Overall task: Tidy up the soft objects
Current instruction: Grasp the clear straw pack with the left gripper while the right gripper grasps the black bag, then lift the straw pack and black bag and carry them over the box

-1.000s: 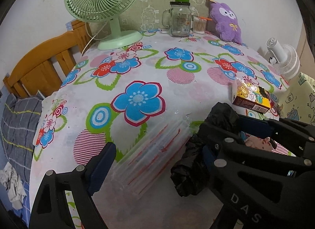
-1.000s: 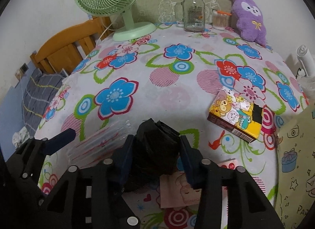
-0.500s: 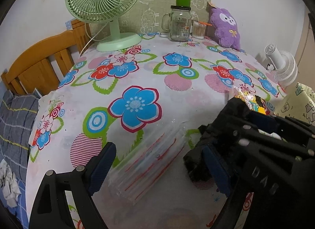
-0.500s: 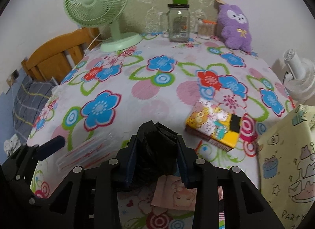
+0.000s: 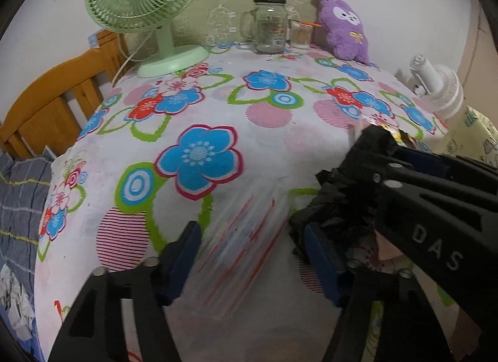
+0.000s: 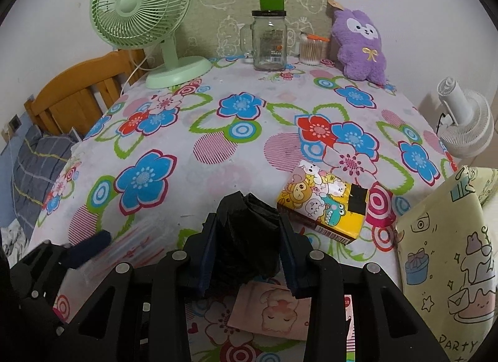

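Observation:
My right gripper (image 6: 247,231) is shut on a crumpled black plastic bag (image 6: 246,234) and holds it above the table's near edge; the bag also shows in the left wrist view (image 5: 330,206). My left gripper (image 5: 252,256) is open around a clear plastic packet with red stripes (image 5: 239,250) lying on the floral tablecloth (image 5: 218,113); the packet shows faintly in the right wrist view (image 6: 130,243). A purple plush toy (image 6: 361,44) sits at the far right of the table.
A green fan (image 6: 143,19), a glass jar with a green cap (image 6: 269,41) and a cup of swabs (image 6: 312,49) stand at the back. A yellow cartoon tissue pack (image 6: 323,203), a pink card (image 6: 274,309), a yellow gift bag (image 6: 445,256), a white fan (image 6: 467,125).
The right gripper lifted the black bag and drifted right and up. The left gripper moved forward, its fingers now astride the striped packet.

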Tool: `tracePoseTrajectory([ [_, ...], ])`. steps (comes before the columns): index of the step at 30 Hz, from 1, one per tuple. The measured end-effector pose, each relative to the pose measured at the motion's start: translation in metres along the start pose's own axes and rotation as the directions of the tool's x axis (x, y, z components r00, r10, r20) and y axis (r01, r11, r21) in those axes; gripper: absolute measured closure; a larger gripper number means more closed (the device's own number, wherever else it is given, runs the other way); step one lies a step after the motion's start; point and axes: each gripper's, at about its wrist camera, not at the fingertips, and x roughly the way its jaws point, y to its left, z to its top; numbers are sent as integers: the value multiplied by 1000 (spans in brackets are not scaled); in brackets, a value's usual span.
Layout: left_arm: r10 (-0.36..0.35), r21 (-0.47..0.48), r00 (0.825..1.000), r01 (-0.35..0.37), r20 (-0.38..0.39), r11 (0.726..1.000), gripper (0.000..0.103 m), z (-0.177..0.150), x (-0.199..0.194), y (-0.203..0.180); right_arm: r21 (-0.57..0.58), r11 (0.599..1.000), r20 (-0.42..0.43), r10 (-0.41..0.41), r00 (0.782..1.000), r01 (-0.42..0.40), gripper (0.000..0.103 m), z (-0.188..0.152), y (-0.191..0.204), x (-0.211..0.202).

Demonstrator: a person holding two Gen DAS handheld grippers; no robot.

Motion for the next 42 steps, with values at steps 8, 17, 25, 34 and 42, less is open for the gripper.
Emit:
tracePoseTrajectory([
  [8, -16, 2, 1000, 16, -5, 1000, 47, -2, -3, -2, 9, 1000, -3, 6, 1000, -6, 64, -1, -3, 0],
  [17, 13, -11, 1000, -13, -18, 1000, 65, -7, -1, -1, 11, 1000, 17, -16, 1000, 16, 64, -2, -7, -8],
  [25, 14, -30, 1000, -14, -2, 999, 79, -5, -11, -5, 1, 1000, 7, -2, 1000, 2, 64, -8, -3, -12],
  [34, 7, -44, 999, -5, 36, 999, 82, -3, -28, -17, -6, 1000, 27, 10, 1000, -10, 63, -12, -5, -29],
  [42, 11, -52, 997, -7, 75, 999, 82, 0, -47, -26, -17, 1000, 57, 23, 998, -23, 63, -16, -7, -49],
])
